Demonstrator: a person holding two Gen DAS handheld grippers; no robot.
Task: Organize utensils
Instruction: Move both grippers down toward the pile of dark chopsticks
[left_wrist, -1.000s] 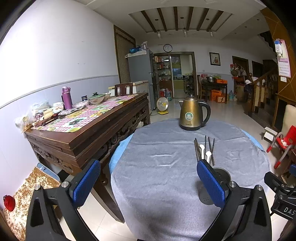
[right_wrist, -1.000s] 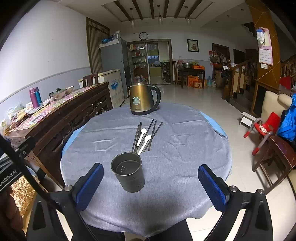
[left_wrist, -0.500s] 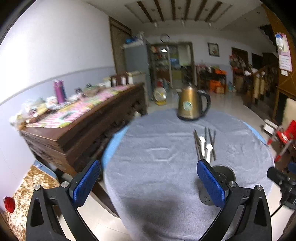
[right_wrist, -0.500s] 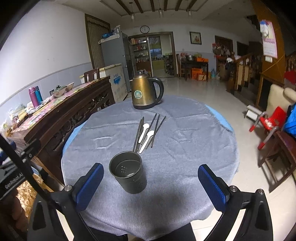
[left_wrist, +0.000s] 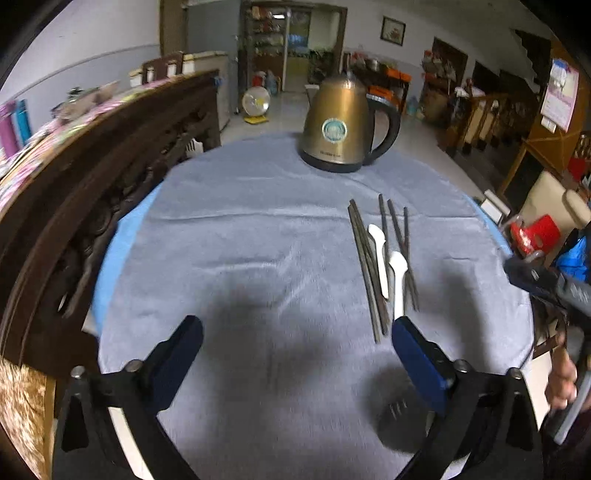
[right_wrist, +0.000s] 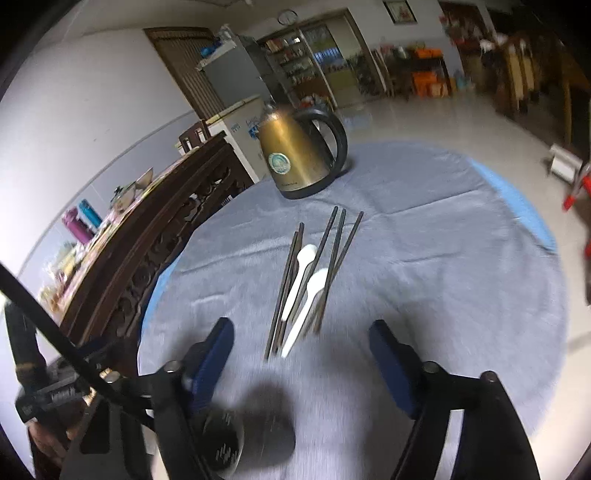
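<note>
Several dark chopsticks and two white spoons lie side by side on the grey tablecloth; they also show in the right wrist view, chopsticks and spoons. A dark metal utensil cup stands near the front edge, partly behind my right gripper's left finger; it shows blurred in the left wrist view. My left gripper is open and empty over the cloth. My right gripper is open and empty just short of the utensils' near ends.
A gold electric kettle stands at the far side of the round table. A carved dark wooden sideboard with bottles and dishes runs along the left. Chairs and a red stool stand to the right.
Both grippers have moved forward and tilted down over the table. The utensils now lie close in front of the right gripper, and the cup has passed to its lower left.
</note>
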